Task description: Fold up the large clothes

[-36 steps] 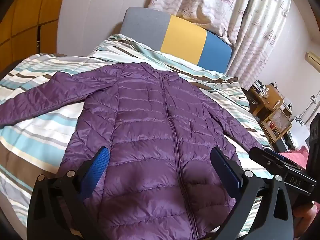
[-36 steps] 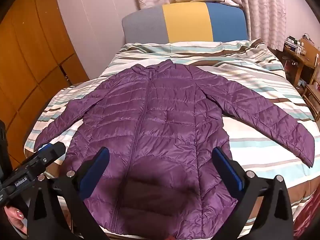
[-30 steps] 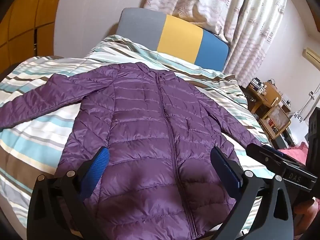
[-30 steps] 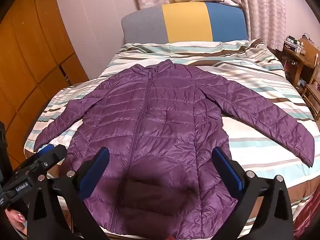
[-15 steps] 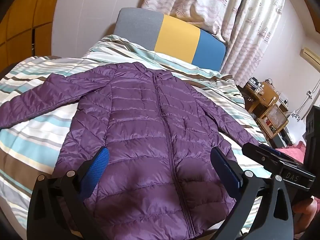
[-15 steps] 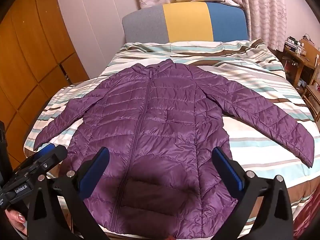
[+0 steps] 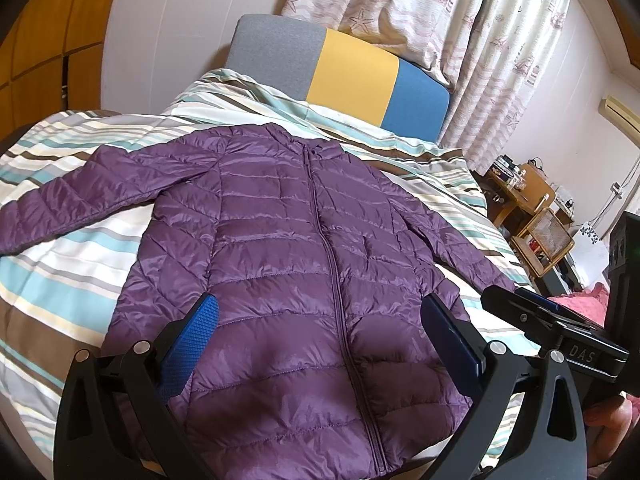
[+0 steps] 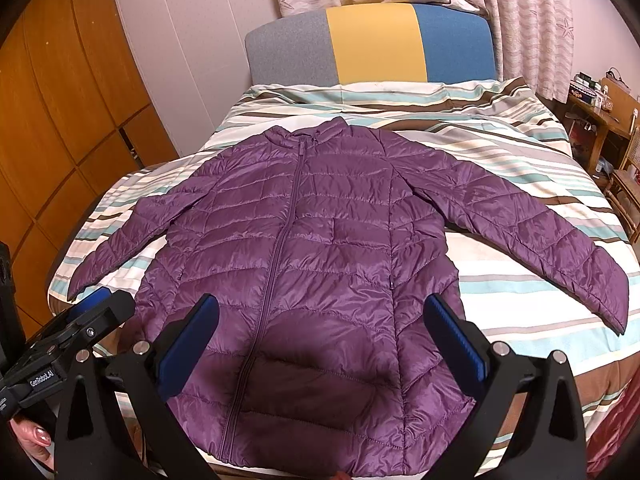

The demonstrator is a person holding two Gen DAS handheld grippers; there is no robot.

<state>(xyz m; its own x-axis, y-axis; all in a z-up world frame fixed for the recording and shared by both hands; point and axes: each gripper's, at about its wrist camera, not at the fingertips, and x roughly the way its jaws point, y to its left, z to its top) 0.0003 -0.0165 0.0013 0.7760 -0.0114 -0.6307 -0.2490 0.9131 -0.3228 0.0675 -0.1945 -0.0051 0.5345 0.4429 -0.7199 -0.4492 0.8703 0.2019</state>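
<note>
Purple jacket (image 8: 320,248) flat on bed (image 8: 520,152), zipper running hem-to-collar toward headboard (image 8: 372,44). Left gripper (image 7: 320,332) and right gripper (image 8: 322,332) spread, empty, above hem; right nearer outstretched sleeve (image 8: 552,236).

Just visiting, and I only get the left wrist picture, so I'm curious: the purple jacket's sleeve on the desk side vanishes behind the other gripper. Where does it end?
Observer: The right wrist view shows that sleeve whole. It slants outward across the striped bedding, its cuff flat, short of the bed's side.
Operator: And the other one?
Observer: The wardrobe-side cuff lies flat near the bed's edge beside the wardrobe.
Operator: The bottom hem?
Observer: The hem lies flat, reaching the bed's near edge.
</note>
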